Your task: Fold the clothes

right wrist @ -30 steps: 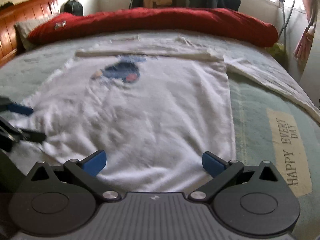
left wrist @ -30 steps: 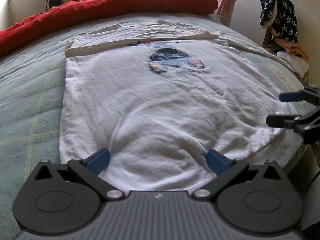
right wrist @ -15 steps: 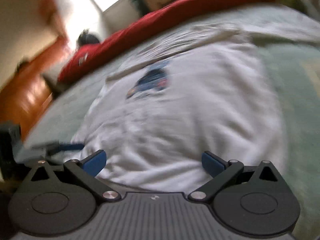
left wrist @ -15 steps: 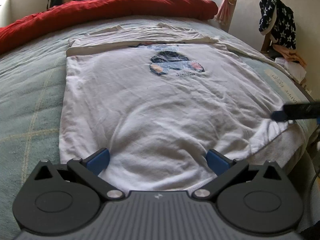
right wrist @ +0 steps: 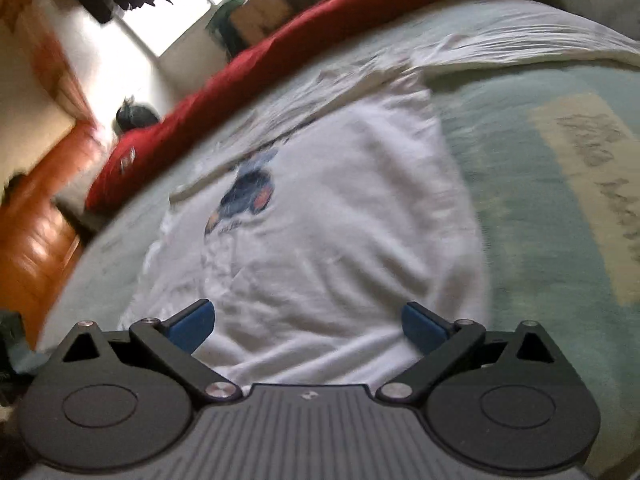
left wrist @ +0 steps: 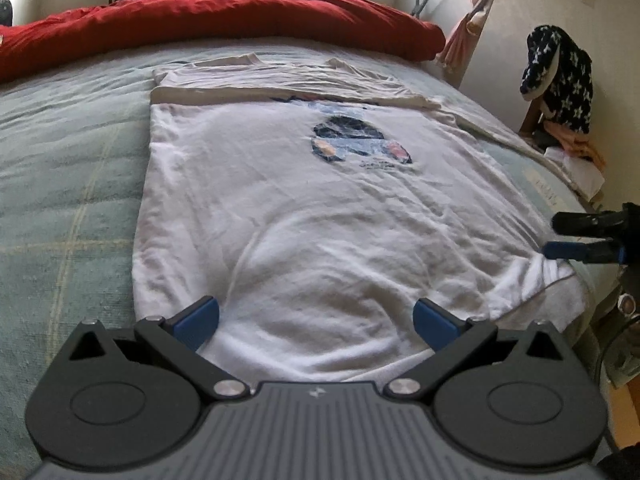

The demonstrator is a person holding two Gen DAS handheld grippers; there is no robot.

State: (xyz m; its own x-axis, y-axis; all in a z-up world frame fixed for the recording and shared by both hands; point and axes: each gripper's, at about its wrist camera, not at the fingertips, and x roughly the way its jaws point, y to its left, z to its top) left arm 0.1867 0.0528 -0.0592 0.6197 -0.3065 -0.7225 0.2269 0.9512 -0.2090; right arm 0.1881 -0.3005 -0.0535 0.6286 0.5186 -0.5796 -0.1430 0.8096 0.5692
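T-shirt (left wrist: 320,216): white, soft and creased, lying flat on the bed cover with a dark blue print (left wrist: 360,146) on its chest; the collar end is folded over into a band pointing toward the red duvet.
Left gripper (left wrist: 316,322): hovering over the near hem of the T-shirt, jaws spread wide, blue pads (left wrist: 198,318) gripping nothing.
Right gripper (right wrist: 308,322): also sitting at the near hem of the T-shirt, tilted, jaws spread wide and empty. In the left wrist view its two fingertips (left wrist: 568,250) are reaching in at the T-shirt's right hem corner, one above the other; whether they are touching the cloth cannot be told.
Bed cover (left wrist: 68,184): pale green with a faint check, lying under the T-shirt; a cream strip (right wrist: 592,184) with blurred lettering is running right of the T-shirt.
Red duvet (left wrist: 224,20): bunched in a long roll beyond the T-shirt.
Star-patterned cloth (left wrist: 560,80): dark, white stars, draped beyond the T-shirt's right side, off the bed.
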